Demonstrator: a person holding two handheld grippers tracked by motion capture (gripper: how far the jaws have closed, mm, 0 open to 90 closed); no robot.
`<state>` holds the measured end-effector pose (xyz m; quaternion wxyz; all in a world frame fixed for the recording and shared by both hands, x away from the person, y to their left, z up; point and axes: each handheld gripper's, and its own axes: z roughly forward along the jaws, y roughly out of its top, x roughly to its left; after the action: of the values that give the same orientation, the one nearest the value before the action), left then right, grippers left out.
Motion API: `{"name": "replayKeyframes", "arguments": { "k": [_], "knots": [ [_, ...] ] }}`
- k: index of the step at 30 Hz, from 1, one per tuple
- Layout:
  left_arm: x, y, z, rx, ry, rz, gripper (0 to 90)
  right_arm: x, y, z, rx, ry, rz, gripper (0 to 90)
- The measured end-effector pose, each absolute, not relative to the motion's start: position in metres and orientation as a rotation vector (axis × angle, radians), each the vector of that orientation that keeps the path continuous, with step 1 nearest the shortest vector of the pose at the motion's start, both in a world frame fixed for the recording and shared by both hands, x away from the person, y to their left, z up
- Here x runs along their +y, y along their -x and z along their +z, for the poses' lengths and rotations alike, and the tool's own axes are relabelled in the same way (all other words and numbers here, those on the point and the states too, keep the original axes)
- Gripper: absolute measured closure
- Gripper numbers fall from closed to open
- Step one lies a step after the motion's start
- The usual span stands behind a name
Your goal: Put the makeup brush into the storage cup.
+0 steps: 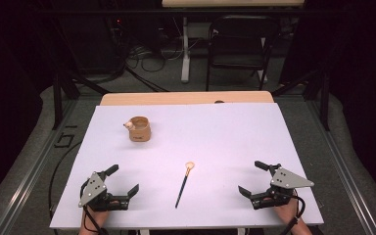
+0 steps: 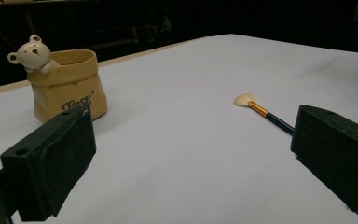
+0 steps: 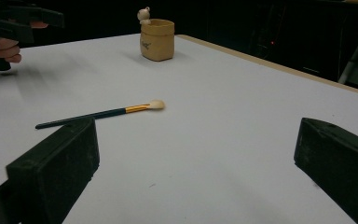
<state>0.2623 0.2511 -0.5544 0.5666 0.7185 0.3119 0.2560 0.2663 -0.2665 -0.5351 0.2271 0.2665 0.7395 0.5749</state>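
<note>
A makeup brush [image 1: 183, 183] with a dark handle, gold ferrule and pale bristles lies on the white table sheet [image 1: 215, 132], between both hands. A tan bag-shaped pot [image 1: 140, 129] with a small bear figure on its rim stands at the far left. My left gripper [image 1: 125, 179] rests at the near left, open, nothing between its jaws; ahead of it I see the pot [image 2: 67, 86] and the brush [image 2: 261, 111]. My right gripper [image 1: 252, 178] rests at the near right, open and empty, facing the brush [image 3: 103, 114] and the pot [image 3: 157, 39].
A strip of the wooden tabletop [image 1: 186, 98] shows beyond the sheet. A black folding chair [image 1: 237, 44] and a white table leg [image 1: 185, 49] stand on the floor behind, with cables. The other hand and gripper [image 3: 9, 28] sit at the upper left of the right gripper view.
</note>
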Motion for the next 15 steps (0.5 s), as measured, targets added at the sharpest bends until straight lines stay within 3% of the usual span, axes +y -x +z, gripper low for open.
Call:
{"name": "replayKeyframes", "arguments": {
  "k": [15],
  "knots": [
    [0.228,-0.266,-0.547,0.789,-1.731,0.613,0.0,-0.265,-0.267,-0.535,2.042,-0.734,1.585,0.0]
  ]
}}
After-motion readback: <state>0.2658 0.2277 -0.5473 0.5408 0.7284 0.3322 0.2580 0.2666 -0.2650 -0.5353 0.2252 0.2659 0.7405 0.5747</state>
